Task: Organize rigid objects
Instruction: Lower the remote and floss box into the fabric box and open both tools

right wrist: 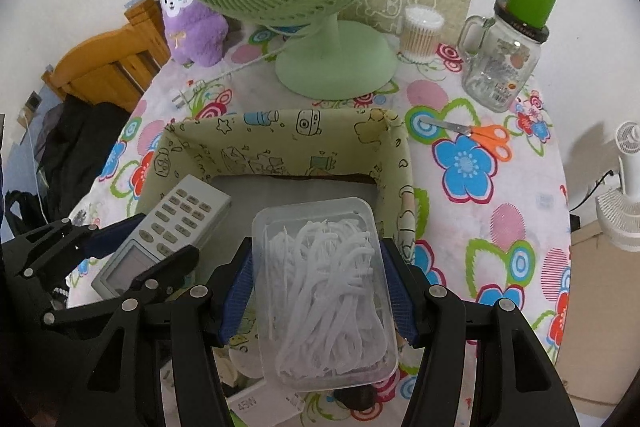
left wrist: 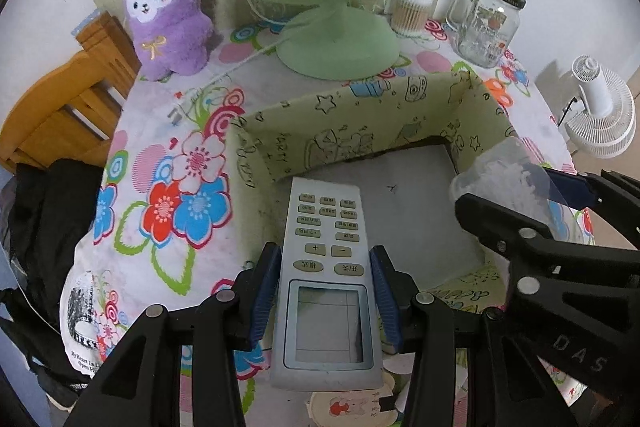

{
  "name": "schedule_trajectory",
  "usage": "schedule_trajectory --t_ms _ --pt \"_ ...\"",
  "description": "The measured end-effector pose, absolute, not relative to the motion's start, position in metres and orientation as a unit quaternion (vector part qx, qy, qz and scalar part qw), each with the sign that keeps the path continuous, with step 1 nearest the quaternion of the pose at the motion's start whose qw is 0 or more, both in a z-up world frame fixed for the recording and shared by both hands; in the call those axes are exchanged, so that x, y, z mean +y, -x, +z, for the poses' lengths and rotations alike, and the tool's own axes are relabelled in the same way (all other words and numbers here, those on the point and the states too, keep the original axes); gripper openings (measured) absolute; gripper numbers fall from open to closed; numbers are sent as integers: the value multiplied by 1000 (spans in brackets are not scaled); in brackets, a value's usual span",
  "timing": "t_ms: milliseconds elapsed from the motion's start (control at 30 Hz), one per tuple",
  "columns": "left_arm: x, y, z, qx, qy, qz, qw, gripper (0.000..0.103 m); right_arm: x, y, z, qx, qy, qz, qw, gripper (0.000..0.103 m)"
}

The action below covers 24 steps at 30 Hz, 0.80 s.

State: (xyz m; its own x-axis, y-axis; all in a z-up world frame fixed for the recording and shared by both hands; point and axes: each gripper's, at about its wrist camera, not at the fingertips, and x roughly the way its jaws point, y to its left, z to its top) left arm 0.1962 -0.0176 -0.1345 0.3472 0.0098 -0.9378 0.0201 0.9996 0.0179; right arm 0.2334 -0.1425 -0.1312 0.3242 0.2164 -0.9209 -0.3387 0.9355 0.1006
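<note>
remote lengthwise in left tongs, keypad end forward

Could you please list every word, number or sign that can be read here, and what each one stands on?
"45W": white box at the bottom edge.
"DAS": arm of the right gripper.
"+" and "−": buttons on the remote control.
"My Heart Is" (partly cut off): printed bag.
Other remote buttons, the glass jar print, the fabric box scribbles: too small or blurred.
</note>
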Motion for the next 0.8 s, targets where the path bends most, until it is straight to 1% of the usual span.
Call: schedule_trajectory --t_ms 200,233,367,467,533,667,733,800 --pt "-18 -199 -137 570 -9 6 822 47 -142 -238 -139 562 52 167 808 63" --pt "-18 -200 -138 570 -7 8 821 49 -143 -239 -140 564 49 165 808 63" --pt "-20 -200 -137 567 -8 6 824 65 -142 -240 -141 561 51 160 810 63" --pt "-23 -198 -138 569 -10 4 822 70 -141 -240 -141 561 55 158 810 64" --pt "-24 -197 -137 570 -10 5 822 72 -140 -240 -141 560 62 156 811 64" --pt "-26 -195 -133 570 -5 4 822 77 -143 -240 -140 565 53 155 809 71" --pt "-27 -193 -130 567 -5 2 824 80 -145 -239 -139 570 44 154 806 73" --pt "-28 -190 -127 565 -6 -1 825 87 -146 -236 -137 572 37 153 805 74"
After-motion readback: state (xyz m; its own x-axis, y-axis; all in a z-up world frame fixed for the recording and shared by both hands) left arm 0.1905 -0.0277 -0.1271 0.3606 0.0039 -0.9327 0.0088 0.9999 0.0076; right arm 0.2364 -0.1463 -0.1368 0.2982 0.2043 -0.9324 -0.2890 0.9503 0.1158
